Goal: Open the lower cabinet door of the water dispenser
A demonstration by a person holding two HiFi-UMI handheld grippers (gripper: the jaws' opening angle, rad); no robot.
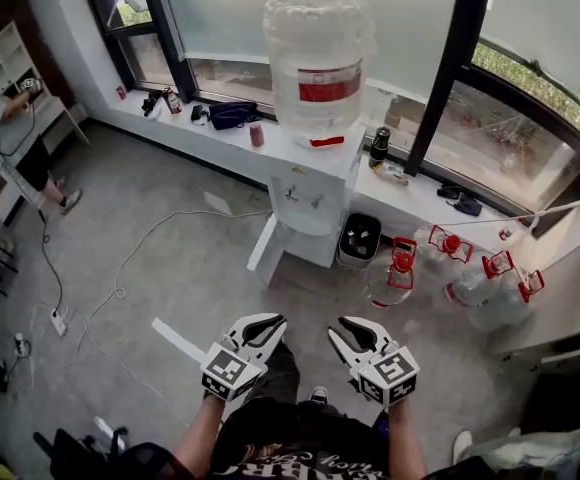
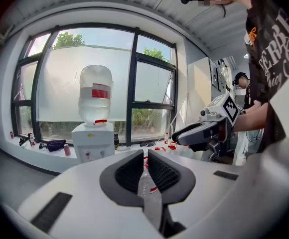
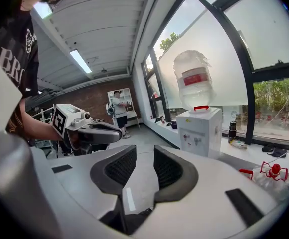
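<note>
White water dispenser [image 1: 310,183] stands against the window ledge [image 1: 220,133], well ahead of us across the grey floor [image 1: 170,258]. A clear bottle [image 1: 317,58] with a red label sits upturned on top of it. From its lower front a white panel [image 1: 266,251] angles out to the left. It looks to be the lower cabinet door standing open, though from up here we cannot be sure. A black bin [image 1: 359,240] sits just right of the dispenser. We hold both grippers low and side by side, aimed at the dispenser and well apart from it. Left gripper [image 1: 266,326]: jaws a narrow gap apart, ribbed pads [image 2: 129,172] not meeting, nothing between. Right gripper [image 1: 348,330]: jaws wider apart, nothing between.
</note>
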